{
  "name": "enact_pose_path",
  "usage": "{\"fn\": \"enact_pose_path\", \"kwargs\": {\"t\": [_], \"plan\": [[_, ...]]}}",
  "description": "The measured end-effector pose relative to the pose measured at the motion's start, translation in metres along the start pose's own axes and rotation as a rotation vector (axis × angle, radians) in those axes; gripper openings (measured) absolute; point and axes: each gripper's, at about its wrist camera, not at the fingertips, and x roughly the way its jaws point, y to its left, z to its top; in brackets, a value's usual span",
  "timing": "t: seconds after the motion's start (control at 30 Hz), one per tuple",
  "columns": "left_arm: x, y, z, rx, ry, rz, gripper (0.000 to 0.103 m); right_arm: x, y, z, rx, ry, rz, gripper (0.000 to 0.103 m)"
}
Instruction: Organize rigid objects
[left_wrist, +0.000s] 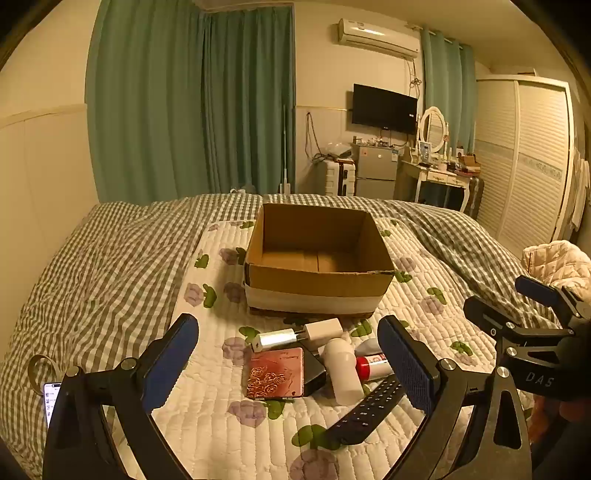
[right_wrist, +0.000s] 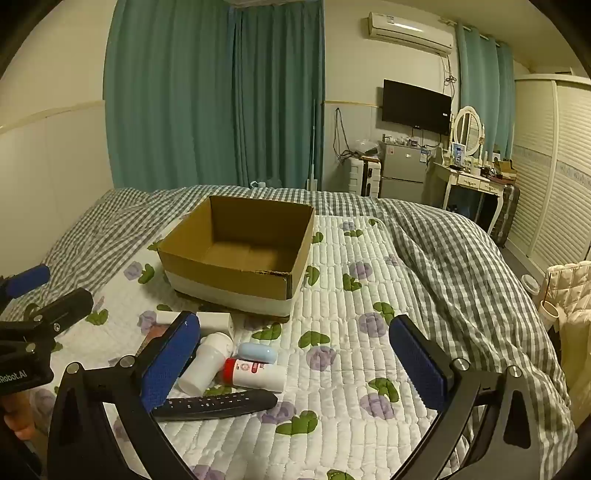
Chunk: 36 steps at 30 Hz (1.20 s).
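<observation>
An empty open cardboard box (left_wrist: 317, 258) (right_wrist: 240, 251) sits on the quilted bed mat. In front of it lies a small pile: a white charger (left_wrist: 321, 329), a silver power bank (left_wrist: 275, 339), a pink rose-patterned case (left_wrist: 275, 373) on a black block, a white bottle (left_wrist: 341, 365) (right_wrist: 205, 363), a red-capped tube (left_wrist: 371, 366) (right_wrist: 255, 373), a light blue case (right_wrist: 257, 352) and a black remote (left_wrist: 365, 408) (right_wrist: 218, 404). My left gripper (left_wrist: 291, 363) is open above the pile. My right gripper (right_wrist: 295, 363) is open, empty, right of the pile.
A grey checked duvet (right_wrist: 461, 258) is bunched along the right and far side of the bed. A phone (left_wrist: 50, 400) and a tape roll (left_wrist: 40, 367) lie at the left. A cream jacket (right_wrist: 569, 291) hangs at the right bed edge.
</observation>
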Motion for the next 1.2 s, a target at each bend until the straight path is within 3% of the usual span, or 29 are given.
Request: {"fn": "enact_pose_path", "kwargs": {"t": [1.2], "plan": [[0.0016,0.0041,-0.0010,-0.025,0.015,-0.034,0.100,0.0043,0.0029,-0.0041,-0.020,0.011,-0.010,0.103]]}}
